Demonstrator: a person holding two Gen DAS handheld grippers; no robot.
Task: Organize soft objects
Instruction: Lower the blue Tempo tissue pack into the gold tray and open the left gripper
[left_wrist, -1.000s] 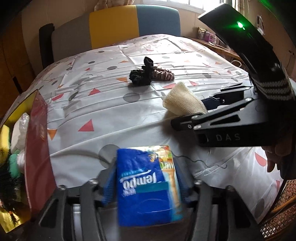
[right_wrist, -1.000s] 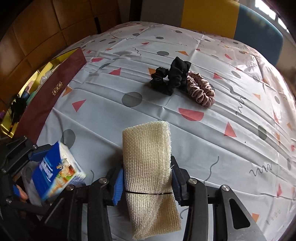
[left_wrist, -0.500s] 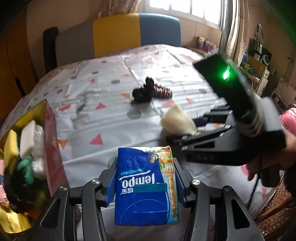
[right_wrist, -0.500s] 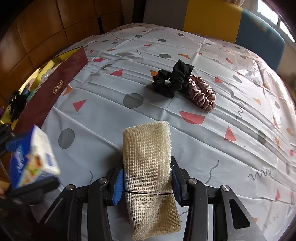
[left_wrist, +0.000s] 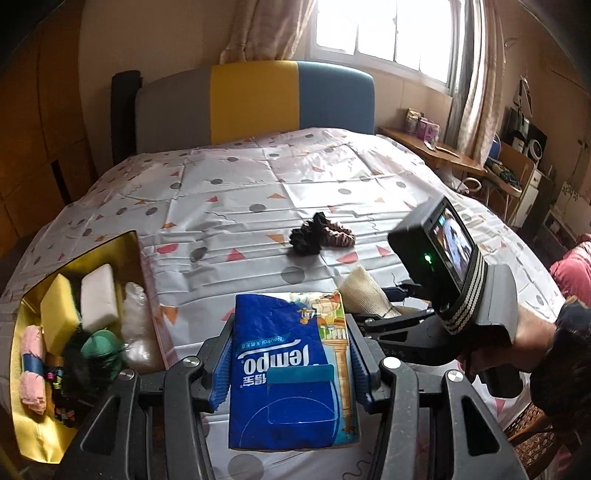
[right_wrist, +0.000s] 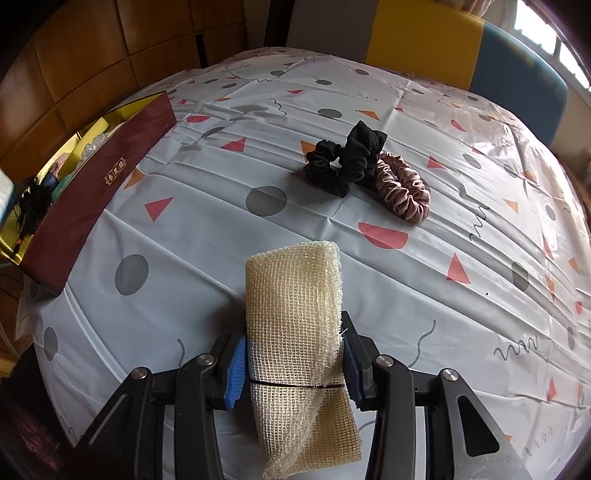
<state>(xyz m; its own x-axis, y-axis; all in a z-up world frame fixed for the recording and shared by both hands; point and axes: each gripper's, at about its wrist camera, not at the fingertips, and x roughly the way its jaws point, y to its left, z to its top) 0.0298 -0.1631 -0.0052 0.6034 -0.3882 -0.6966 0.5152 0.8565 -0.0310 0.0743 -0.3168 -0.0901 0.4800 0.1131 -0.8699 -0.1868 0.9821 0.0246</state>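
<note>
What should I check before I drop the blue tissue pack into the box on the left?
1. Left gripper grip on the blue Tempo tissue pack: ok, fingers closed on both sides.
2. Right gripper grip on the beige mesh cloth roll: ok, clamped at the middle.
3. Gold-lined maroon box open: ok, no lid over it.
4. Free room in the box: cannot tell; the yellow sponge, white sponge and other soft items fill much of it.
5. Pack above the box: not ok, it hangs over the patterned tablecloth, right of the box.
6. Black scrunchies and pink scrunchie: not ok, not yet sorted.
</note>
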